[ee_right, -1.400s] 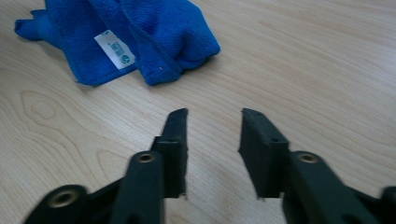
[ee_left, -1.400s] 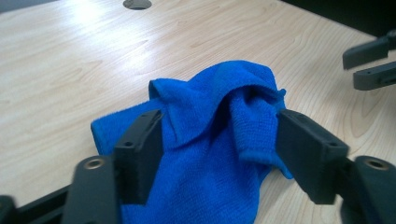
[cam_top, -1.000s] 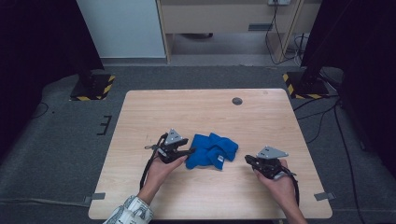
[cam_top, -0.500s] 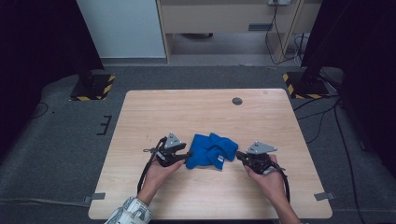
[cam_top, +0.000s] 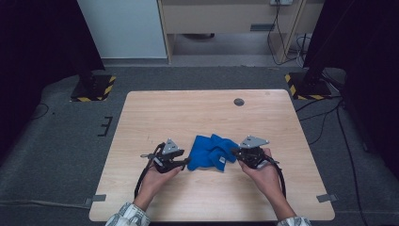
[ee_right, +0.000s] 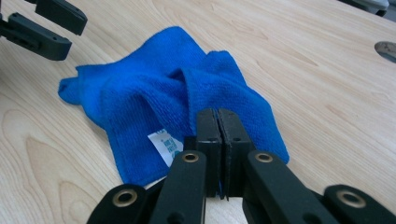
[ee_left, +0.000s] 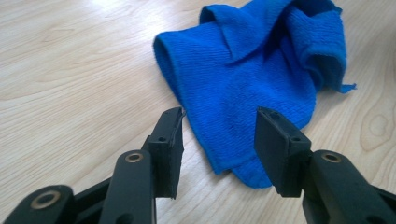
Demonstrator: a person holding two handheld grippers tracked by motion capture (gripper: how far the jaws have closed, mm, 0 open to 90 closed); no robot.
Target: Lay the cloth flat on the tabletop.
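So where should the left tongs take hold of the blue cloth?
Grip the blue cloth at its flat hemmed corner lying between the open left tongs, coming in low along the table. That edge is thin and single-layered; the far side is bunched into folds.

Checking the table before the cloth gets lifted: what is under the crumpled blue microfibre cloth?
Around the crumpled blue microfibre cloth only the light wooden tabletop shows, and the cloth lies on it. Its folds cover the wood beneath, so whether anything small is tucked under them cannot be seen.

Bare table (cam_top: 188,113) from 9 through 3 o'clock of blue cloth (cam_top: 210,151); grommet (cam_top: 239,101) at 1 o'clock; grippers flank cloth.
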